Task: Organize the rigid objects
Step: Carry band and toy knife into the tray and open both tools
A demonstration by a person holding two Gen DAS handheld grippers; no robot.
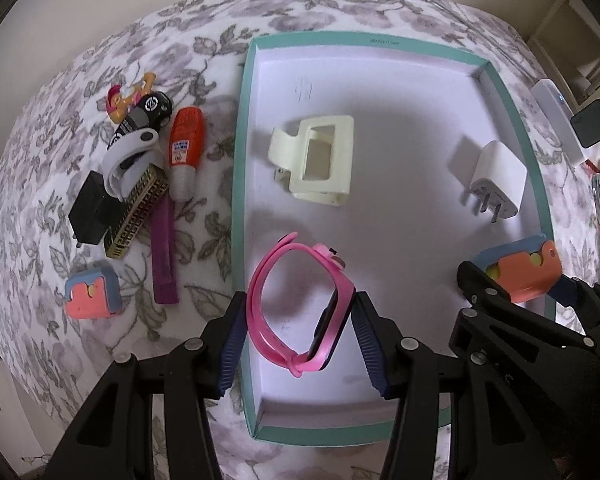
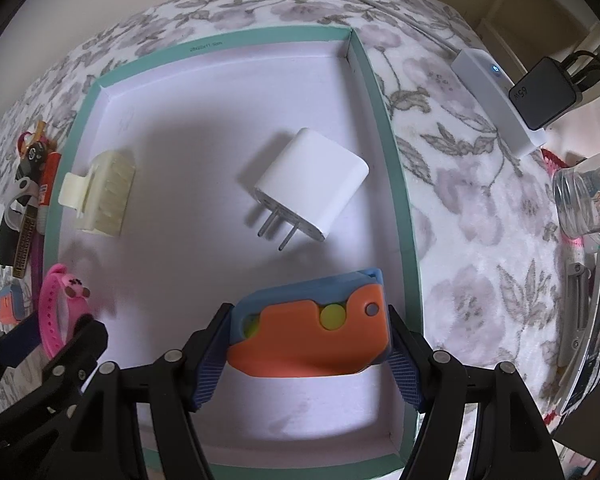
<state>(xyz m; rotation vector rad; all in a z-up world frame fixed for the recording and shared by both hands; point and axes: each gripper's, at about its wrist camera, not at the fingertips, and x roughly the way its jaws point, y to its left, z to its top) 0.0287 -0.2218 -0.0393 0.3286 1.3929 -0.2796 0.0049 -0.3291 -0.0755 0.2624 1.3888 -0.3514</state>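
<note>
1. While both tongs point down over it, the teal-rimmed box (image 1: 242, 128) lies on a floral cloth (image 1: 172, 40).
2. Inside lie a cream hair clip (image 1: 320, 160) and a white charger (image 2: 312, 188), well apart.
3. Right tongs (image 2: 308, 352) pinch an orange-and-blue block (image 2: 312, 332) over the box floor.
4. Left tongs (image 1: 298, 336) pinch a pink watch (image 1: 300, 300) at the box's near-left side.

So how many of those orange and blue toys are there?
2. One orange and blue toy is over the teal box, between the right gripper's pads. The other lies on the flowery cloth left of the box.
</note>
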